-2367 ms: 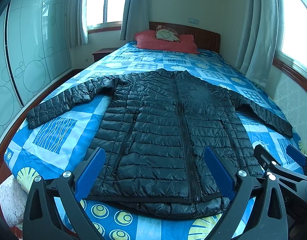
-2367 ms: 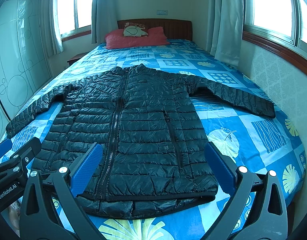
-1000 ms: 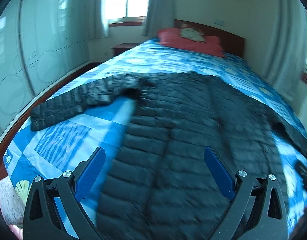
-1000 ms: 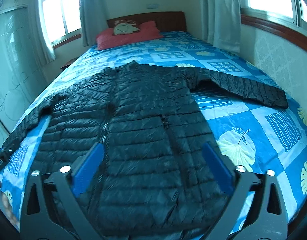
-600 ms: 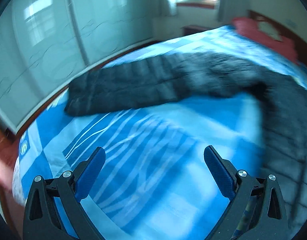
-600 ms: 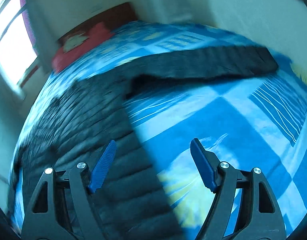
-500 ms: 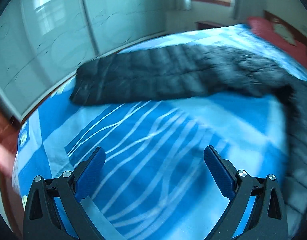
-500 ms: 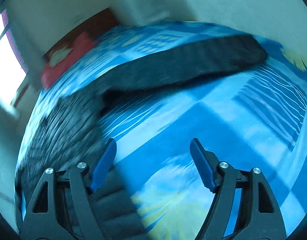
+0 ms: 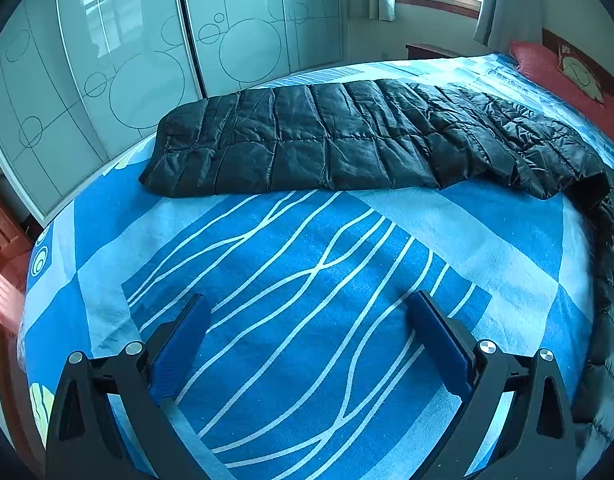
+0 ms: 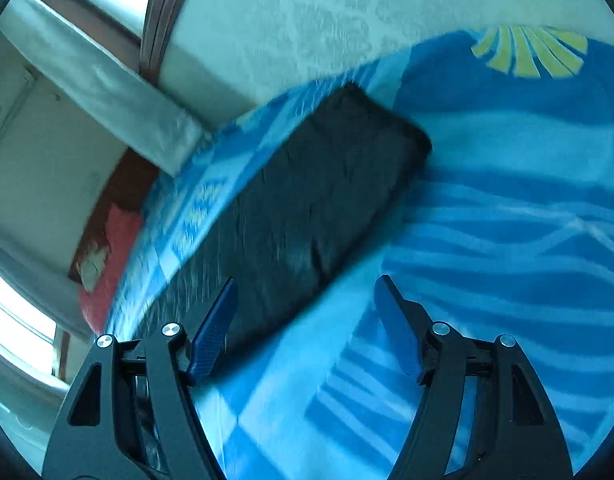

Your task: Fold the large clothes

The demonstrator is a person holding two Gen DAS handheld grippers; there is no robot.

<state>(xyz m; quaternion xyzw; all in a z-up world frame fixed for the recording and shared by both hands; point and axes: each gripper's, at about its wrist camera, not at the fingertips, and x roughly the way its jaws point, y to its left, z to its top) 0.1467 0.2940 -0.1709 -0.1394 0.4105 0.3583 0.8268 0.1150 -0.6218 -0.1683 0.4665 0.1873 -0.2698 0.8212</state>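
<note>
Black quilted jacket spread flat on the bed, over a blue bedspread patterned with white wavy lines.

Left wrist view: one sleeve stretched across the upper half, cuff end toward 9 o'clock near the bed's edge, shoulder end running off toward 3 o'clock into the jacket's body at the right rim. Left gripper over bare bedspread at 6 o'clock, blue fingers spread wide, nothing between them, well short of the sleeve. Frosted wardrobe doors with circle outlines from 9 to 12 o'clock; red pillow toward 2 o'clock.

Right wrist view, tilted and blurred by motion: other sleeve lying diagonally, cuff toward 1 o'clock, rest running down toward 7 o'clock. Right gripper at 6 o'clock, fingers moderately apart after just closing in somewhat, gripping nothing; left finger over the sleeve's lower part, right finger over bare bedspread; contact with the cloth not discernible. Pale wall at 12 o'clock, grey curtain toward 10 o'clock, red pillow toward 9 o'clock.
</note>
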